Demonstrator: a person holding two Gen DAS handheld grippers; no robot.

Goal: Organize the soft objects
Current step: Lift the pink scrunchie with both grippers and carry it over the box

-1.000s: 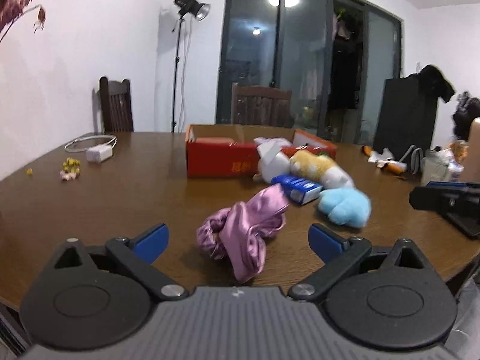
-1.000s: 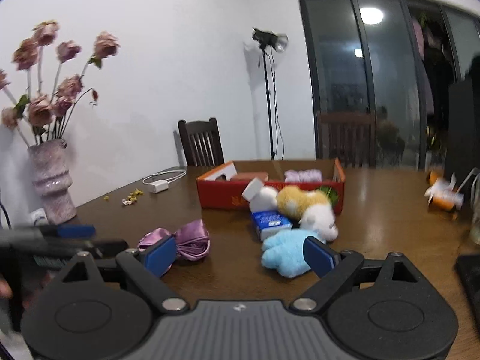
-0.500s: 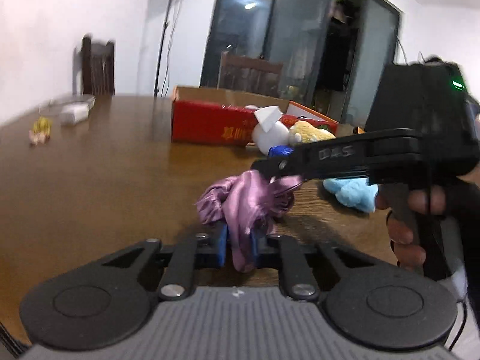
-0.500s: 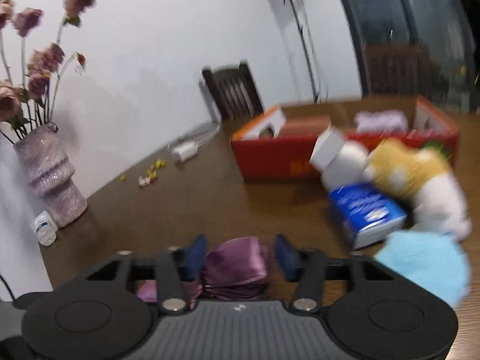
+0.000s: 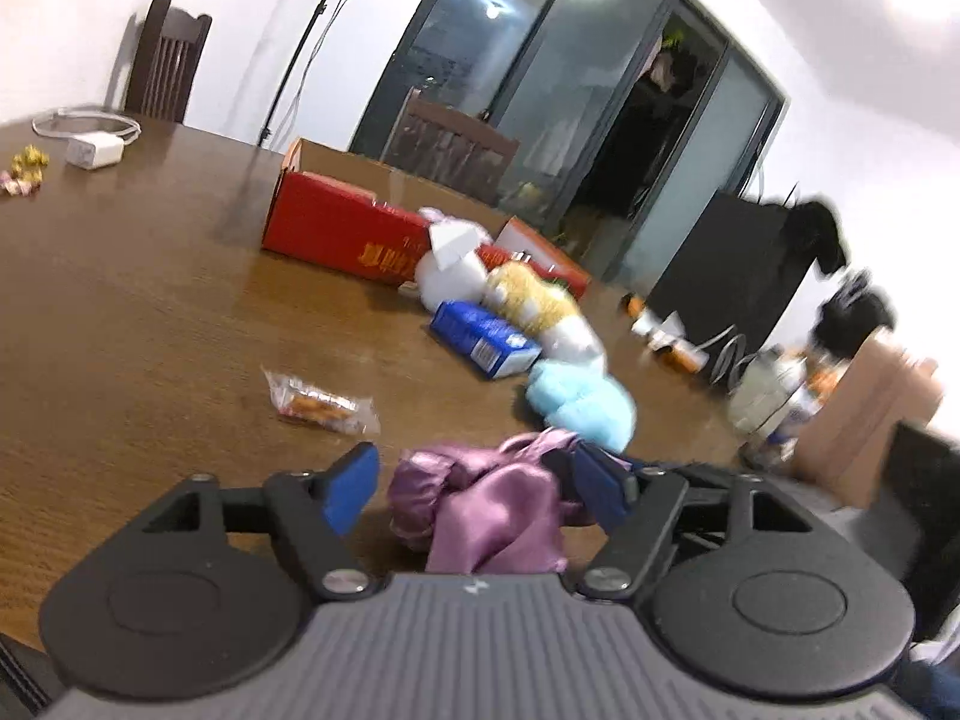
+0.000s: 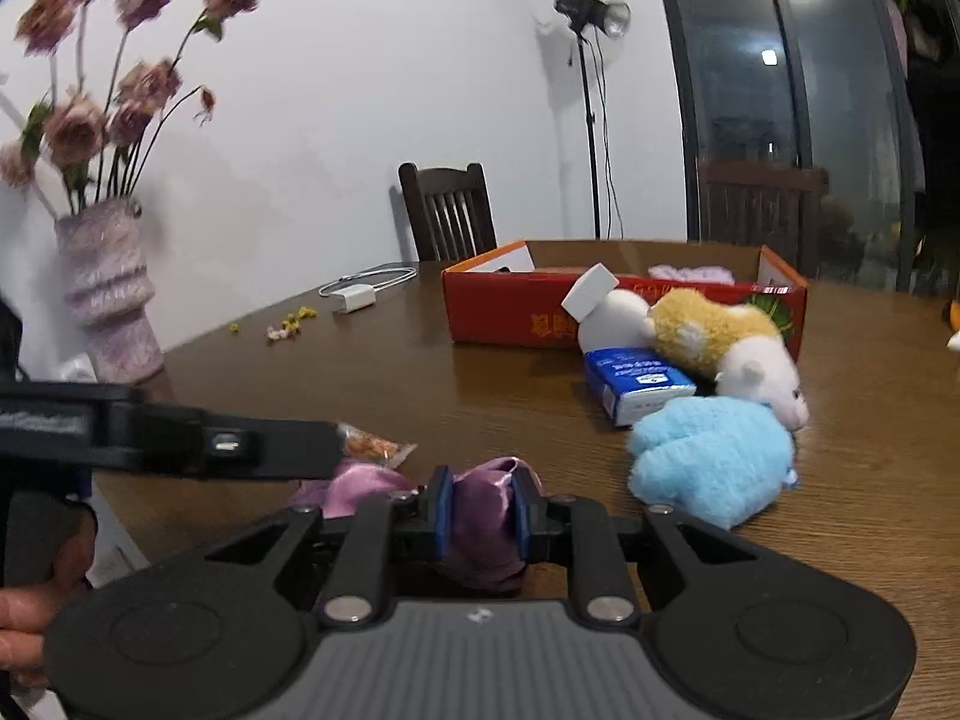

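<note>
Right tongs (image 6: pixel 480 516) are clamped on the purple scrunchie (image 6: pixel 489 510) at the near edge of the surface (image 6: pixel 480 396); left tongs (image 5: pixel 474 483) stand open around the same scrunchie, not gripping. Judged early: one pale soft item lies in the red box (image 6: pixel 510 312), while the blue plush (image 6: pixel 714 459) and hamster (image 6: pixel 726 336) remain outside. Only the right view shows the box contents and vase (image 6: pixel 108 288).
</note>
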